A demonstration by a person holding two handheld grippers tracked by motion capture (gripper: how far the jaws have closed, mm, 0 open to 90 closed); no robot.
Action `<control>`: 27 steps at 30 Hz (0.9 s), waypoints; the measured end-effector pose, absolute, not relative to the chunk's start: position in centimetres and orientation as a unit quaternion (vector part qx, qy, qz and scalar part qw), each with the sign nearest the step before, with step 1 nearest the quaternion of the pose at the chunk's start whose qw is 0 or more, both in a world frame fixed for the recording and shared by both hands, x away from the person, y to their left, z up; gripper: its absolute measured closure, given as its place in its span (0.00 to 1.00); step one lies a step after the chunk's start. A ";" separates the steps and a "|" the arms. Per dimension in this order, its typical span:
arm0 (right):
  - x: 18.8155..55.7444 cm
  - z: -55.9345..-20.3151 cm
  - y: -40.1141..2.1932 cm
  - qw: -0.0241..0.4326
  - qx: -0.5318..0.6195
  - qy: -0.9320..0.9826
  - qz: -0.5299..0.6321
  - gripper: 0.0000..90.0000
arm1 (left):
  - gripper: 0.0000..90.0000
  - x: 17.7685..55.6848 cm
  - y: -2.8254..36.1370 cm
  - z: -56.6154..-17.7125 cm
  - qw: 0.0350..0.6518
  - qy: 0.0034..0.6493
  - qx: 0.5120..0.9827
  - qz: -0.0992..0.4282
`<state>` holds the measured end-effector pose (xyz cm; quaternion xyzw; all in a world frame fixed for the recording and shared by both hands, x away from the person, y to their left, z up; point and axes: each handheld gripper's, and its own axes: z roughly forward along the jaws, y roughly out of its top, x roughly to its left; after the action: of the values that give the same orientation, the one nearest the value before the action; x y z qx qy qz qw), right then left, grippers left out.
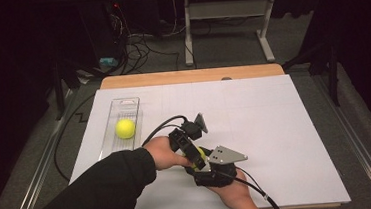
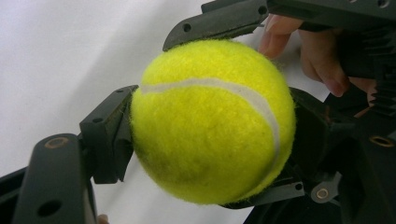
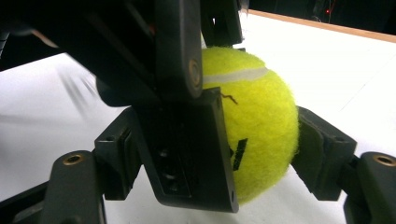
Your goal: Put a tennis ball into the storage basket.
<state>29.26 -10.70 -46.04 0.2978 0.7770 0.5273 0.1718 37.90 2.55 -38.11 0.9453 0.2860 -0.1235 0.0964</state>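
Covering almost the whole wooden table, the large white paper sheet (image 1: 277,142) serves as the work surface, and on its left part lies a long clear plastic tray (image 1: 107,140) with one fuzzy yellow tennis ball (image 1: 125,128) resting inside it. Well apart from that tray, near the front edge of the sheet, the person's two hands meet over a second fuzzy yellow-green tennis ball (image 2: 212,121), which sits just above the paper between the two tools.

Both tongs are clamped on this one ball at once. The left gripper (image 1: 193,151), reaching across from the dark-sleeved arm, has its black jaws pressed against opposite sides of the felt, as the left gripper view makes plain. The right gripper (image 1: 206,167), carrying a grey three-cornered plate, grips the same ball crosswise; the right gripper view has its jaws touching the ball on either flank with the other tool's jaw in front. It looks like a handover from one tool to the other.

The ball should handle easily: light, springy, with a felt nap that gives the pads good friction, so slipping seems unlikely. Being round, it is best taken across its widest girth, with the pads squarely opposite each other; an off-centre pinch could squeeze it out sideways. Moderate pressure should be enough.
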 end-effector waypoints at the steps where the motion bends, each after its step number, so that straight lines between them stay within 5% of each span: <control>1: 29.3 -46.0 -10.7 0.172 0.297 0.777 0.528 0.30 | 0.29 37.9 2.6 -38.1 0.097 0.286 0.945 -0.122; 27: 29.3 -46.2 -10.5 0.185 0.287 0.779 0.526 0.24 | 0.29 37.8 2.4 -38.3 0.091 0.284 0.947 -0.120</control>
<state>29.25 -10.51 -46.17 0.2868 0.7790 0.5261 0.1850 37.80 2.45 -38.25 0.9469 0.2838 -0.1201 0.0913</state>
